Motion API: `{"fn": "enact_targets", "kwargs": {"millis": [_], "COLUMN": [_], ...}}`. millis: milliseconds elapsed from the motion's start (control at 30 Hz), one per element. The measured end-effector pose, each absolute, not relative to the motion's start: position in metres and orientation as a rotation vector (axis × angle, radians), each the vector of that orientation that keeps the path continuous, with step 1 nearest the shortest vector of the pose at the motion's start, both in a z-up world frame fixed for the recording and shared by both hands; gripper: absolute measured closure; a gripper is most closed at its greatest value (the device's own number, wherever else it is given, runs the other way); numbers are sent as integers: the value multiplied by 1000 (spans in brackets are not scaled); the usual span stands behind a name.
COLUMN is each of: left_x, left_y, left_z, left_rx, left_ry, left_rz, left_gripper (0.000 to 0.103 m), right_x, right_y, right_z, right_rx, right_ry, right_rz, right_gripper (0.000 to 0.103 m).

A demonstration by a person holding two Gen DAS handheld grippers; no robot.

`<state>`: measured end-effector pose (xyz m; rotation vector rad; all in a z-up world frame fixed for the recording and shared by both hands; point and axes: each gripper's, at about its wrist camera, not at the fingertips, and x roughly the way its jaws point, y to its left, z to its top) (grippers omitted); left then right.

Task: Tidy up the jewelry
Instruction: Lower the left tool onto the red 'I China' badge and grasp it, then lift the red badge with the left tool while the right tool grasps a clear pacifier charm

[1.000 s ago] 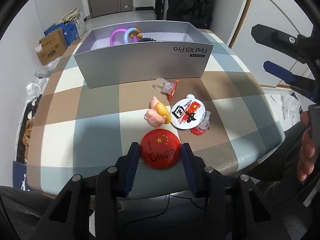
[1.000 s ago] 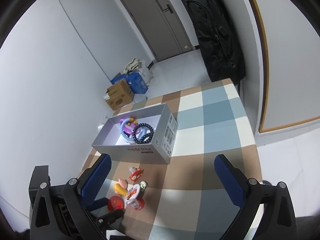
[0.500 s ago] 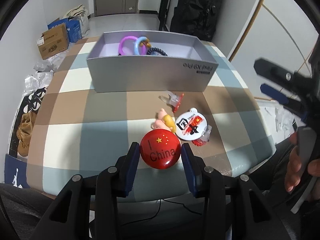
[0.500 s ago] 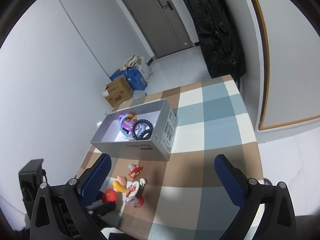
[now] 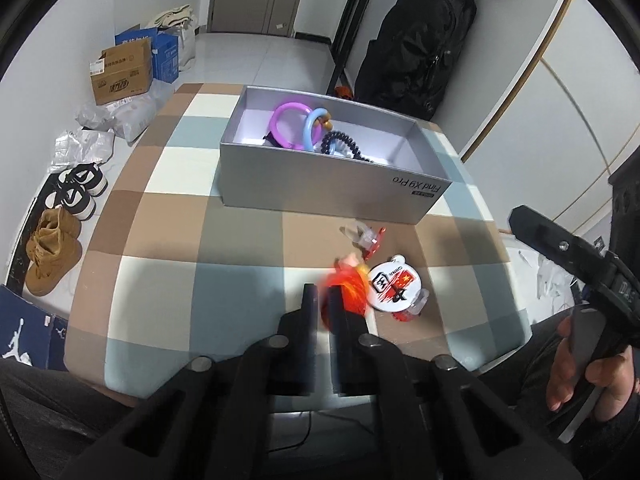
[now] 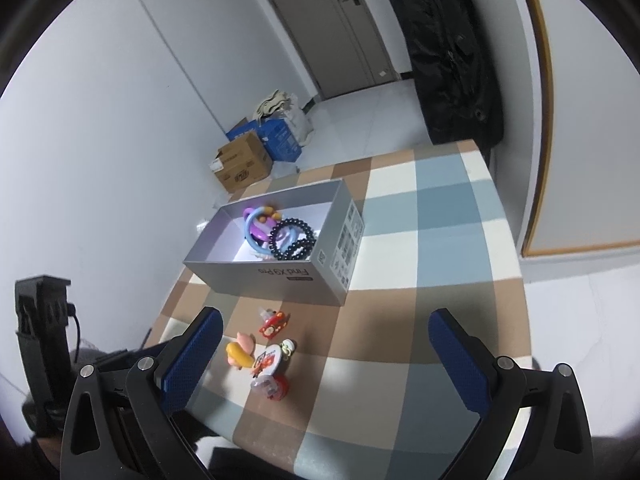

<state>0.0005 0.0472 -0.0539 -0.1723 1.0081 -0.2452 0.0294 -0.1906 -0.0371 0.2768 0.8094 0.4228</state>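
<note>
My left gripper (image 5: 322,300) has its fingers nearly together; a blurred red round badge (image 5: 352,292) sits at its right finger, slipped askew, and I cannot tell whether it is held. On the checked table lie a white flag badge (image 5: 394,282), a pink pig charm (image 6: 240,350) and a small red clip (image 5: 372,240). The grey box (image 5: 320,184) behind them holds purple and blue rings (image 5: 296,124) and a black bead bracelet (image 6: 292,238). My right gripper (image 6: 324,356) is wide open and empty, high above the table.
Shoes (image 5: 60,240) and cardboard boxes (image 5: 120,74) lie on the floor to the left. A black bag (image 5: 416,40) hangs behind the table. The table's near edge (image 5: 200,384) is just below my left gripper.
My left gripper has risen and its fingers have closed from a wide span around the red badge to nearly together. The badge has turned and blurred at the right finger. The right gripper drifted little.
</note>
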Motion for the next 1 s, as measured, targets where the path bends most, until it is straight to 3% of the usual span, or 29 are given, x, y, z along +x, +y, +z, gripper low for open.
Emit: {"fn": "enact_targets", "kwargs": {"millis": [267,300,333,367,400,467,867,967,1000], "left_x": [6,6,7,7,5,2,-9,-10,-11], "left_y": [55,55,56,56,56,53,3,3,3], "left_z": [-63,-63,-65,-67,-68,-68,-85,-81,-80], "left_rx": [-214,-211,-216,-232,-242,-224,136,134,136], "left_ry": [1044,1053,1073,1091,1101,1095,1086,1071,1068], "left_rz": [-248,-241,-242,-254,-265,-265,-269,-293,-293], "left_gripper": [101,98,93,78,56,37,39,63,65], "right_x": [24,23,22,20,19,16,13,14,14], "right_y": [-179,-176,-174,-173,-173,-175,-181,-184,-184], "right_z": [-53,-56,-58,-59,-60,-60,-52,-51,-53], "right_rx": [257,254,249,247,254,280,294,301,303], "right_ry": [901,917,927,933,935,938,897,897,902], "right_rz": [436,438,438,439,444,458,433,421,421], "right_gripper": [0,0,0,0,0,0,4,7,8]}}
